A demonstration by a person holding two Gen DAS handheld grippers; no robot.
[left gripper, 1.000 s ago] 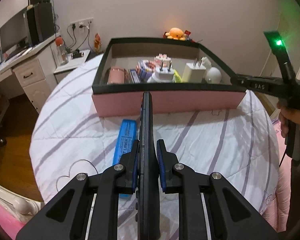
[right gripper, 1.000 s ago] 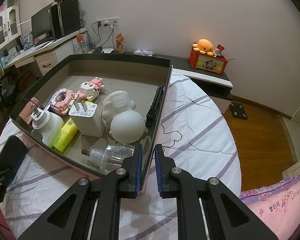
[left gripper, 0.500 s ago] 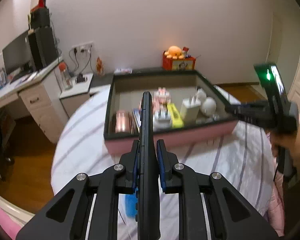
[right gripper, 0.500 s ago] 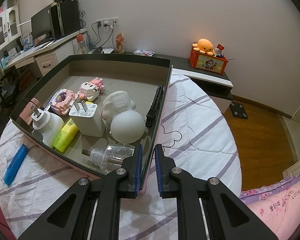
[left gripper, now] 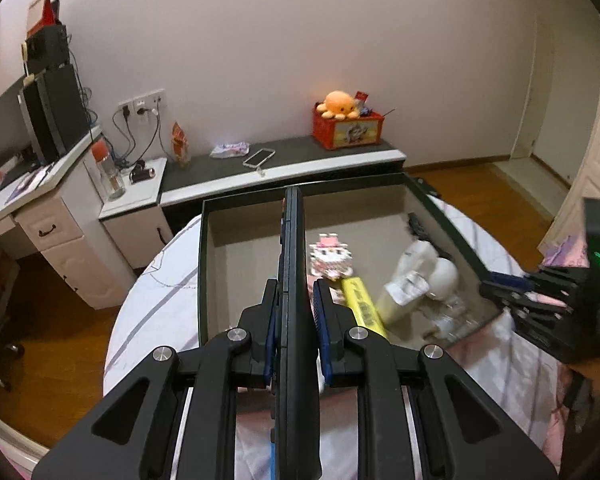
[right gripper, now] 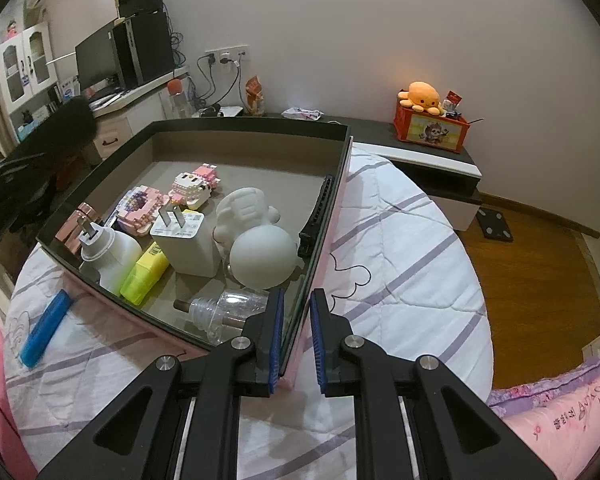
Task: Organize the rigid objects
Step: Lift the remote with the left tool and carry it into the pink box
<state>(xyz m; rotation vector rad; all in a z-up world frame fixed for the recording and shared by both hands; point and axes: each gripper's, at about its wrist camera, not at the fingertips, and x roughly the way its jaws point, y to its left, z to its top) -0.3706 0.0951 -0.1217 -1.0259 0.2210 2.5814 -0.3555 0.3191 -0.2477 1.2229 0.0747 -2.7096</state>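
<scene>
**Right wrist view: jaws on box wall**

Right gripper (right gripper: 296,336) jaws clamped on the near corner wall of the open box (right gripper: 332,200), one finger inside, one outside. Box sits on the striped bed (right gripper: 400,264). Inside: white charger (right gripper: 188,242), white round figure (right gripper: 262,256), yellow highlighter (right gripper: 144,274), clear bottle (right gripper: 228,308), pink block toys (right gripper: 194,186), black comb (right gripper: 318,216) along the right wall. Blue marker (right gripper: 46,326) lies on the bed outside, left of the box.

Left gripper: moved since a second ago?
Yes. The left gripper, shut on a black bar, went up and forward: the box rim, once ahead, now sits below it.
</scene>
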